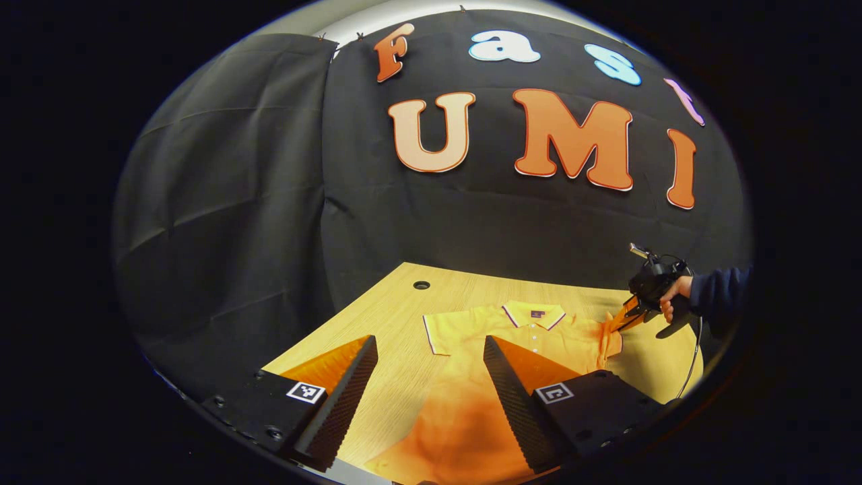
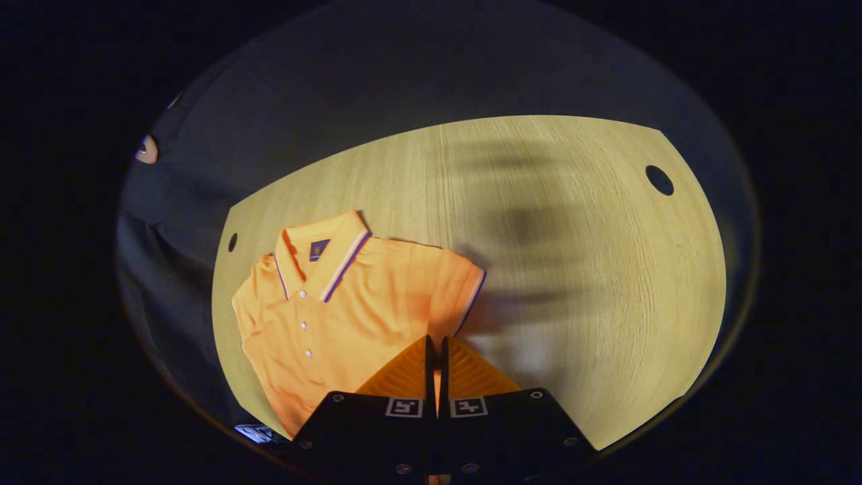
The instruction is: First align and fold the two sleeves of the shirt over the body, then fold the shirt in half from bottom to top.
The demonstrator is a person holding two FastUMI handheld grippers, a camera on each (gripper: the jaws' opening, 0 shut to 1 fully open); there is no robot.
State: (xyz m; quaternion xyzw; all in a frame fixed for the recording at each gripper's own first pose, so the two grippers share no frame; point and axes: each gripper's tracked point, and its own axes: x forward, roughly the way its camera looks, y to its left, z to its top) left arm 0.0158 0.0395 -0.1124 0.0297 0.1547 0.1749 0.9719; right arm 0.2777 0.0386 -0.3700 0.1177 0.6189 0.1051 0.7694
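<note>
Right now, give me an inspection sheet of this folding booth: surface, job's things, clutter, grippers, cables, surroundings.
Surface: light wood table with round holes near its edges.
Job's things: orange polo shirt lying face up, collar and buttons showing; one sleeve is lifted over the body, the other sleeve lies flat and unfolded.
Clutter: nothing seen.
Grippers: left gripper open, hovering above the shirt's lower part; right gripper closed on the lifted sleeve's fabric, held by a hand in a dark sleeve.
Cables: one thin cable hangs from the right gripper over the table edge.
Surroundings: black cloth wall behind and beside the table.
</note>
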